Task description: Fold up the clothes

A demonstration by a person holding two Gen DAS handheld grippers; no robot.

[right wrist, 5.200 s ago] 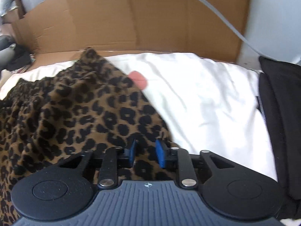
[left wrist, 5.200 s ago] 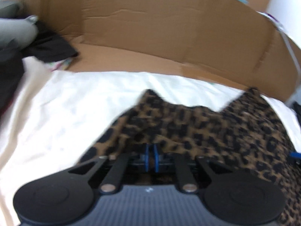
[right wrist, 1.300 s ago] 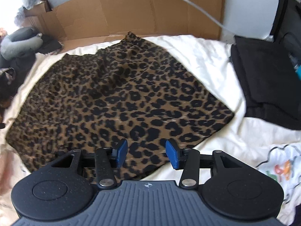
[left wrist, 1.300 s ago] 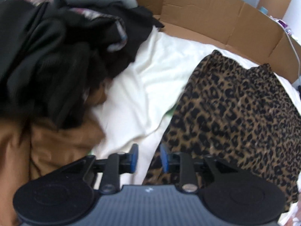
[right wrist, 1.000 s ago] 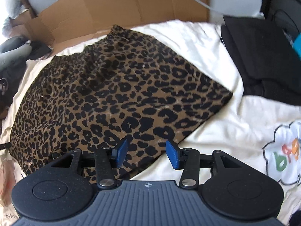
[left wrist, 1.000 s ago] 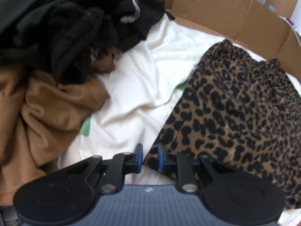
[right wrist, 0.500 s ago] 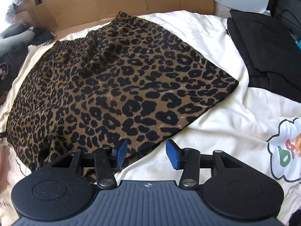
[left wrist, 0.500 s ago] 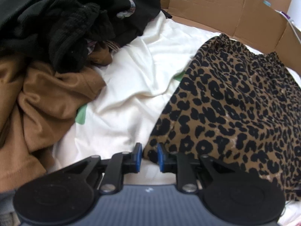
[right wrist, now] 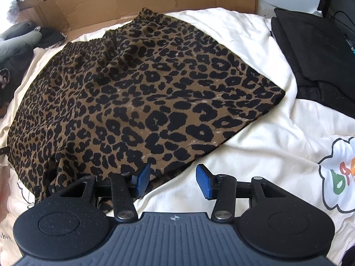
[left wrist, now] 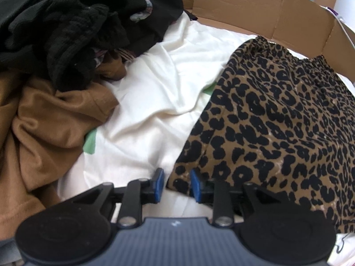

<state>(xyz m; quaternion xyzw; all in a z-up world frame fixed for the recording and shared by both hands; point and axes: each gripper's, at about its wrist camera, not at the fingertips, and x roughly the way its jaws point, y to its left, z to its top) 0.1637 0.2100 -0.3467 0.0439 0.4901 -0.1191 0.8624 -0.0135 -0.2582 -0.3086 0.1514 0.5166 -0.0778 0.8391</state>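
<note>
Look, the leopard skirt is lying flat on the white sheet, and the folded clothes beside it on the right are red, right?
Not quite. The leopard skirt does lie flat on the white sheet, but the folded clothes to its right are black, not red. The right wrist view shows them.

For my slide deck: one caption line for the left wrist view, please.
Left tongs opening at the near corner of a leopard-print fabric skirt spread on a cream bedsheet.
</note>
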